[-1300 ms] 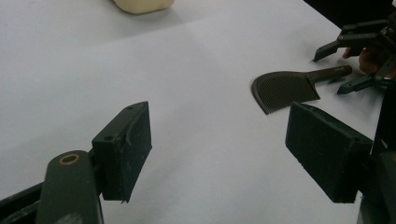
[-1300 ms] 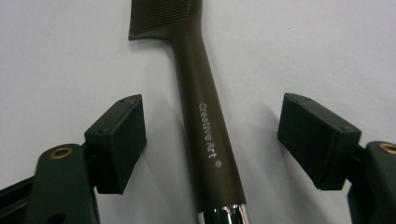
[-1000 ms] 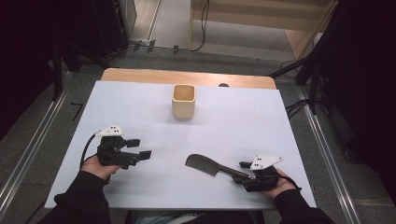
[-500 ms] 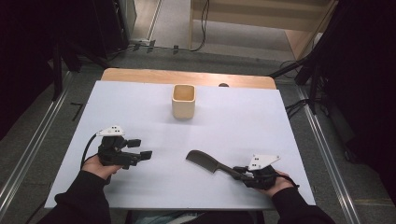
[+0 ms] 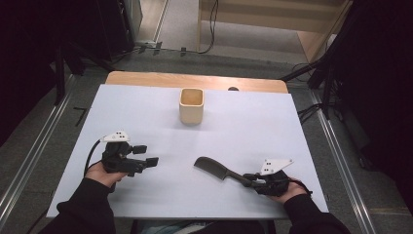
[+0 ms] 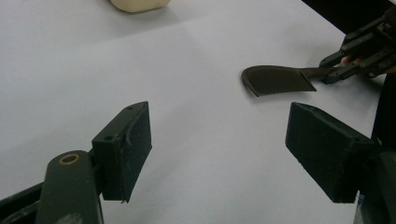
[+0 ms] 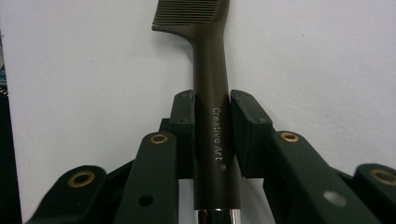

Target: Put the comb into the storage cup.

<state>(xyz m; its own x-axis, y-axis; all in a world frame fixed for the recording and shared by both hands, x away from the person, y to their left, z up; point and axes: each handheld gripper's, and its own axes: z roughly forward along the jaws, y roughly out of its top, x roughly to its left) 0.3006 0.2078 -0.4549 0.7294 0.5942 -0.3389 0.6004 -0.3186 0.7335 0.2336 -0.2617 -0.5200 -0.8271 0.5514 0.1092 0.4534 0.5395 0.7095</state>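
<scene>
The comb (image 5: 221,169) is laid flat on the white desk (image 5: 243,126) at the lower right of the high view, toothed head toward the frame centre. Its handle is clamped between the jaws of the right gripper (image 5: 249,180); both pads are pressed against it in the right gripper view. The left gripper (image 5: 148,156), at lower left, is held with jaws wide apart and nothing between them. A beige cup (image 5: 191,105) is positioned at upper centre, well apart from both
</scene>
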